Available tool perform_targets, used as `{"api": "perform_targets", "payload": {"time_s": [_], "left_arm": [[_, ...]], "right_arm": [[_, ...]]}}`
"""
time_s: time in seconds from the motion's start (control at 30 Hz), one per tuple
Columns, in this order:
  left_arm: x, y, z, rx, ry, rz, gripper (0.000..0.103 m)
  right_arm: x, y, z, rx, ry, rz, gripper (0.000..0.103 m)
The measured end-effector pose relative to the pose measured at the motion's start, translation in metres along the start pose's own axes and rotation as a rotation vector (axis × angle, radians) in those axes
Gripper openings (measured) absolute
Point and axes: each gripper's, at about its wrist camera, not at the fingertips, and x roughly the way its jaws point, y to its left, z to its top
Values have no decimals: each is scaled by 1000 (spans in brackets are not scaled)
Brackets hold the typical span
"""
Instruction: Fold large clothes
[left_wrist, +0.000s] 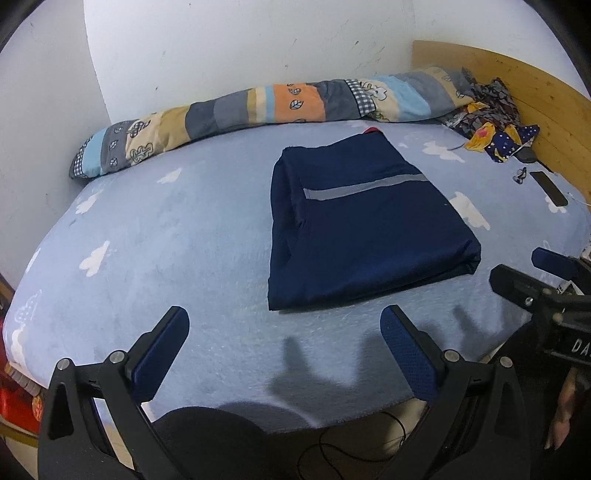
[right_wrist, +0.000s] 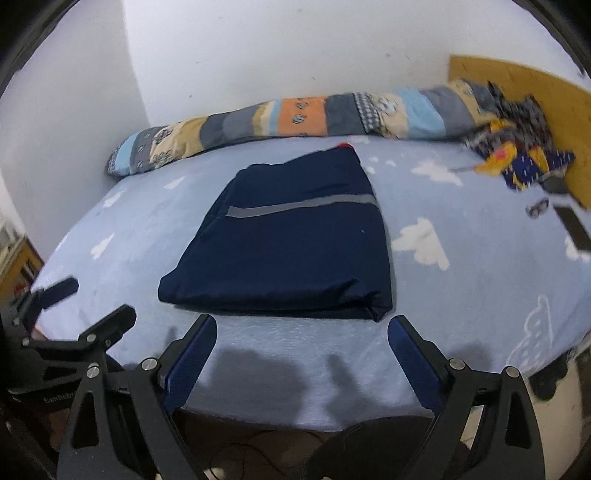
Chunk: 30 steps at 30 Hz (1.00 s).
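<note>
Navy garment (left_wrist: 365, 221) lies folded into a flat rectangle on the bed (left_wrist: 166, 258), grey stripe across its top, small red bit showing at the far edge. Left gripper (left_wrist: 284, 350) spread wide, nothing between the fingers, hovering over bare sheet just short of the garment's near edge. Right gripper (right_wrist: 303, 354) also fully released, empty, just short of the same edge. Patchwork quilt (left_wrist: 277, 107) rolled along the wall; phone (left_wrist: 550, 188) near the wooden headboard (left_wrist: 517, 88).
</note>
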Motion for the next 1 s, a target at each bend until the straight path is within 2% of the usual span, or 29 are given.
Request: {"api": "perform_targets", "payload": {"time_s": [0.3,1.0], "left_arm": [[5,6,1,-14,20,-15,103],[1,6,0,8,8,-11,103]], "right_arm": [[6,2,1,3,20,-4,96],[4,7,0,-22,16,-20,96]]}}
